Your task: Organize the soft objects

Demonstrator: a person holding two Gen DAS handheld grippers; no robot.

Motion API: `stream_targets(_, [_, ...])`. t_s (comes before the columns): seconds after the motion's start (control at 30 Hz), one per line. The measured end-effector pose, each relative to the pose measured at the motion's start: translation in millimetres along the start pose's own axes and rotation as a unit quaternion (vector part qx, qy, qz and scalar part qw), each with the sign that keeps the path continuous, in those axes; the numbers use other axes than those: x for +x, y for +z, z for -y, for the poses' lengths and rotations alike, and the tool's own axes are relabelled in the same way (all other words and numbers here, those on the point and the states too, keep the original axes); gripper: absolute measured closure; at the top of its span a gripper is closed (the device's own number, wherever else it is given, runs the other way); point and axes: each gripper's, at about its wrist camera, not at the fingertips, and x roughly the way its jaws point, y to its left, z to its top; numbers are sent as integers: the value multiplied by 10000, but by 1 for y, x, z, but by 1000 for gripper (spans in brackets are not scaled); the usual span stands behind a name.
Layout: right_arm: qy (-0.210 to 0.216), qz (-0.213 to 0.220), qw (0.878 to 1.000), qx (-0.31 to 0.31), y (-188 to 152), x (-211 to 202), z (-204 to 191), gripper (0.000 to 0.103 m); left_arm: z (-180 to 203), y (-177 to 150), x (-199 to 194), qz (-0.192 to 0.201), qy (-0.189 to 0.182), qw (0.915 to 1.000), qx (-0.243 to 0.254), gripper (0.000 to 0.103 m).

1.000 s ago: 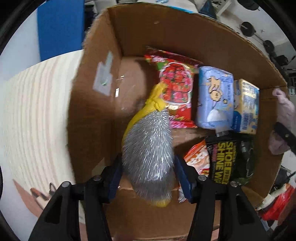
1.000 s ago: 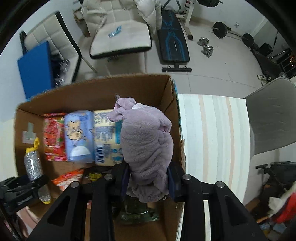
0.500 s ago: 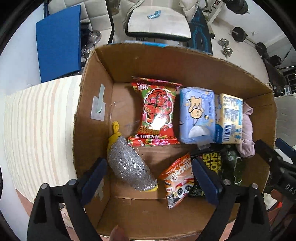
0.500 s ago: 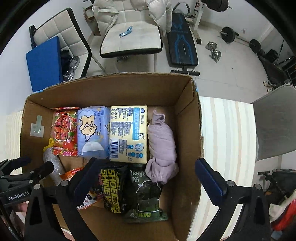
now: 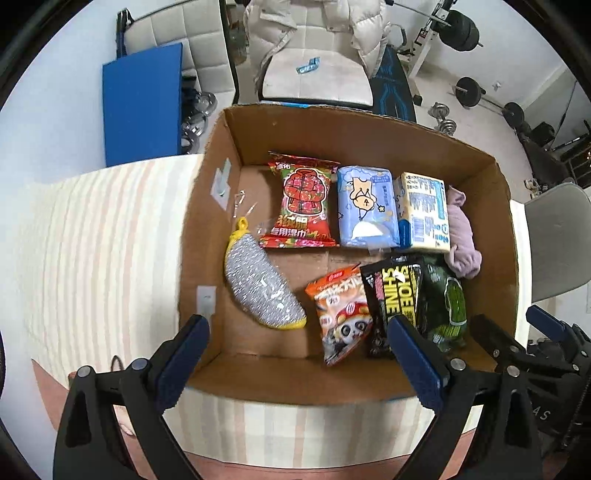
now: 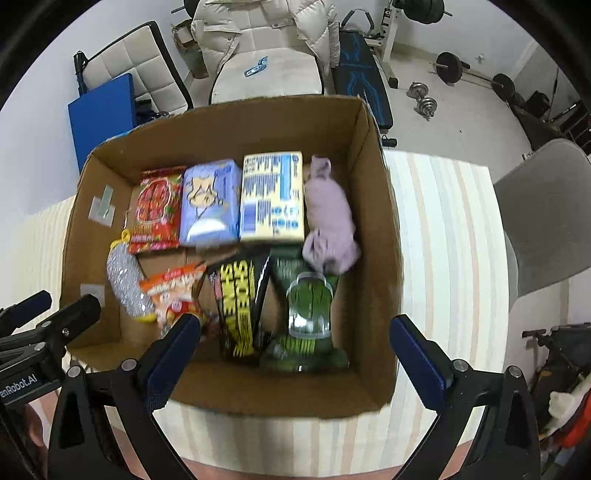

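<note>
In the cardboard box [image 5: 236, 125] a silver scrubber [image 5: 260, 286] with yellow edge lies at the left, and a lilac cloth [image 5: 461, 236] lies bundled along the right wall.

- A home room doubling as a gym is showing here: a black barbell with round plates [image 6: 471, 72] and small chrome dumbbells [image 6: 423, 99] are lying on the pale floor at upper right.
- A blue-and-black padded weight bench [image 6: 360, 85] is standing at top centre.
- A puffy cream jacket [image 6: 258, 26] is hanging over a white cushioned chair [image 6: 269, 79].
- A striped beige tablecloth [image 6: 439, 236] is covering the table at right.
</note>
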Motion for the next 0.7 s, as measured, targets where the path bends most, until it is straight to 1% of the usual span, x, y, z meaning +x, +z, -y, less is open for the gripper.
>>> stream_targets(0.17, [33, 124, 9999, 46, -20, -16, 4, 0, 6, -14, -17, 179, 89, 9998, 99, 4])
stream_targets(0.47, [29, 275, 9996, 25, -29, -45, 8, 0, 10, -23, -41, 362, 86, 9993, 22, 4])
stream_targets(0.57, [71, 381, 9993, 5, -33, -61, 10, 0, 12, -29, -64, 552, 58, 9985, 21, 4])
stream_targets(0.7, [137, 635, 9979, -19, -47, -95, 15, 0, 20, -46, -105, 917, 91, 9957, 74, 4])
